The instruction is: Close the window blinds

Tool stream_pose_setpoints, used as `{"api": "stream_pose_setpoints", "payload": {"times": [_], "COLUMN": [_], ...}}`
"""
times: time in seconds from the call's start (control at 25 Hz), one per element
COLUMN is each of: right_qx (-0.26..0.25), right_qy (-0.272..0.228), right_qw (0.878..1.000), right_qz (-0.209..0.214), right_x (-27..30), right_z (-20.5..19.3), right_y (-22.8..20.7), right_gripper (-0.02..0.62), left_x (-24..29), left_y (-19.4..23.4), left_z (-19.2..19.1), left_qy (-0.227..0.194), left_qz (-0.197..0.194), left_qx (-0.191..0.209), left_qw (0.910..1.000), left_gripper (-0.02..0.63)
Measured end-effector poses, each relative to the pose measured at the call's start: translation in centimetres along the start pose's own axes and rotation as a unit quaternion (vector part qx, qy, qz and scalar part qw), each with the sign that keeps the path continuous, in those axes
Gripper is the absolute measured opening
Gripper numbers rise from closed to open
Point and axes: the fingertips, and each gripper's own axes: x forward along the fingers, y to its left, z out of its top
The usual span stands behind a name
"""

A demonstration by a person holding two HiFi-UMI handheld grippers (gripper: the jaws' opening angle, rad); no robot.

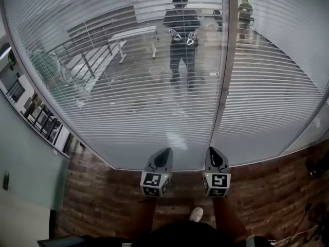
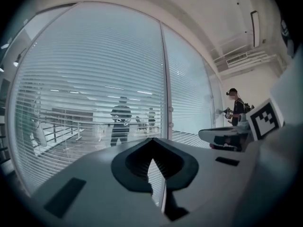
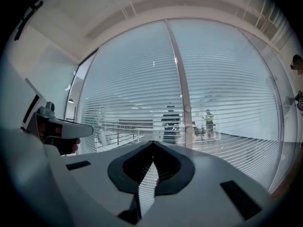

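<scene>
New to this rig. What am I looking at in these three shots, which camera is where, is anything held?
There is no robot here. A person holds a hand-held gripper in each hand. The head view comes from a camera on their head looking down. It shows the left gripper and the right gripper side by side, pointing at a big window covered by blinds. The slats are open enough that figures show through them. The other two pictures come from a camera riding on each gripper, looking along its fingers at the same blinds. Both pairs of fingers are closed together and hold nothing. Below is the floor.
</scene>
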Motion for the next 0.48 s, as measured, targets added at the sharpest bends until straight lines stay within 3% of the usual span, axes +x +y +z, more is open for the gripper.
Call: {"api": "stream_pose_setpoints", "payload": {"times": [0.16, 0.36, 0.48], "right_qx": [0.007, -0.007, -0.018], "right_qy": [0.002, 0.0, -0.008], "right_qw": [1.0, 1.0, 1.0], "right_qz": [0.015, 0.02, 0.022], "right_x": [2.5, 5.0, 6.8], "right_z": [-0.2, 0.3, 1.4], "right_y": [-1.4, -3.5, -4.8], "right_gripper": [0.002, 0.002, 0.002], "left_x": [2.5, 5.0, 6.6], "left_y": [0.3, 1.9, 2.6], "left_z": [-0.3, -0.8, -0.2], "left_qy": [0.016, 0.032, 0.03], "left_qz": [0.011, 0.059, 0.069], "left_qx": [0.0, -0.009, -0.013], "left_qw": [0.9998, 0.9977, 0.997], "left_gripper": [0.0, 0.0, 0.0]}}
